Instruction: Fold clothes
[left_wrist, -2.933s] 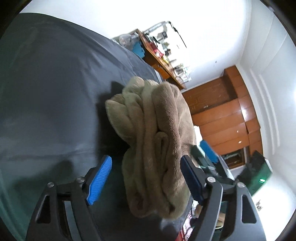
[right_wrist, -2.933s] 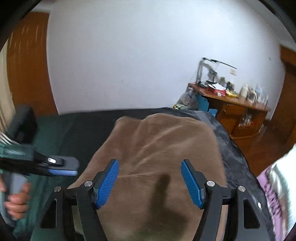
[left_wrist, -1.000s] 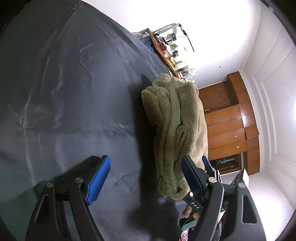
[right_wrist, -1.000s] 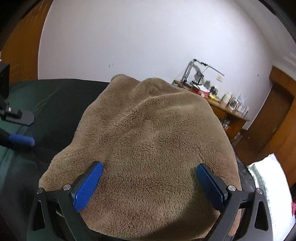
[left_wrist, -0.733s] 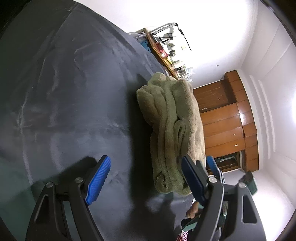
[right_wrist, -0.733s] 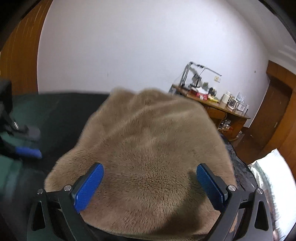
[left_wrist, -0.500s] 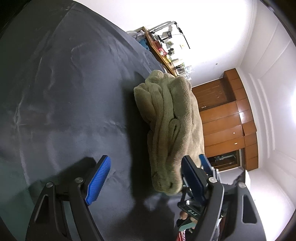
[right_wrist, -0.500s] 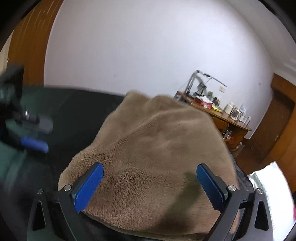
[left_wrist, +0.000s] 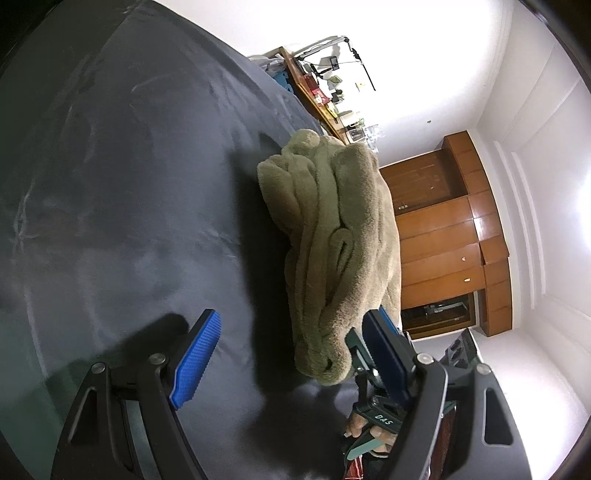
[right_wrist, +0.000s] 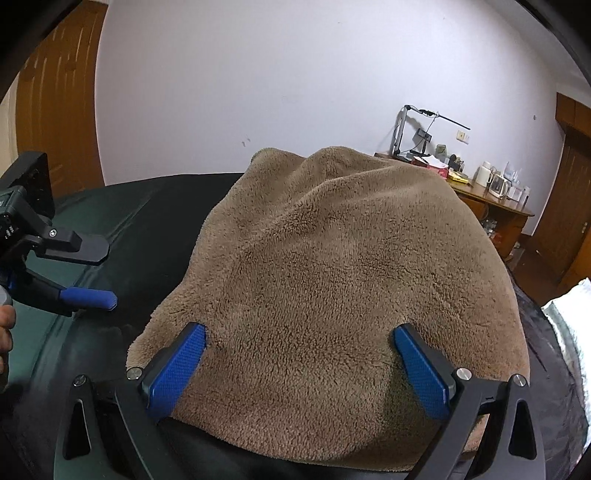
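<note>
Lying folded: one fleece garment (right_wrist: 332, 295), two grippers.

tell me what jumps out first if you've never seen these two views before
A plush tan folded garment fills the middle of the right wrist view, lying on a dark bedspread, with the right gripper open wide and its blue pads set against the near edge. In the left wrist view the same bundle shows its stacked folds edge-on, and the left gripper stands open beside it. A cluttered wooden desk sits against the white wall behind.
</note>
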